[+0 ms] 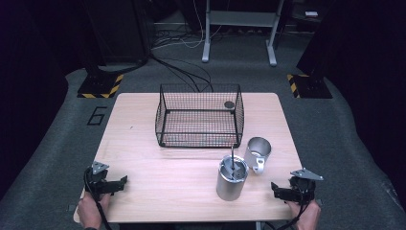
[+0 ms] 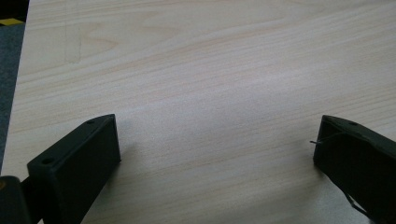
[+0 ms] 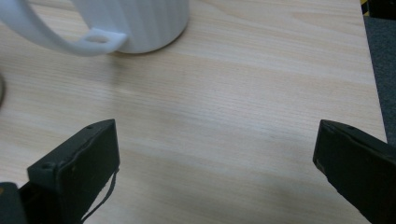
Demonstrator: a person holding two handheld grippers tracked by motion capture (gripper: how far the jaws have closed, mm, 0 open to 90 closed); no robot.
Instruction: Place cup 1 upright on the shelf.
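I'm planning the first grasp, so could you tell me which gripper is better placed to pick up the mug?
Probably the right gripper: open, beside the mug, handle toward it. The left gripper is across the table.

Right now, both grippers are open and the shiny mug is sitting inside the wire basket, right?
Not quite. The mug stands on the table, outside the wire basket, just off its front right corner; the high view shows it. Both the left gripper and the right gripper are open.

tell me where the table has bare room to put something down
Free: the wide left stretch between the left gripper and the wire basket, and the near edge. Crowded: the right front, where the steel canister and the mug stand by the right gripper.
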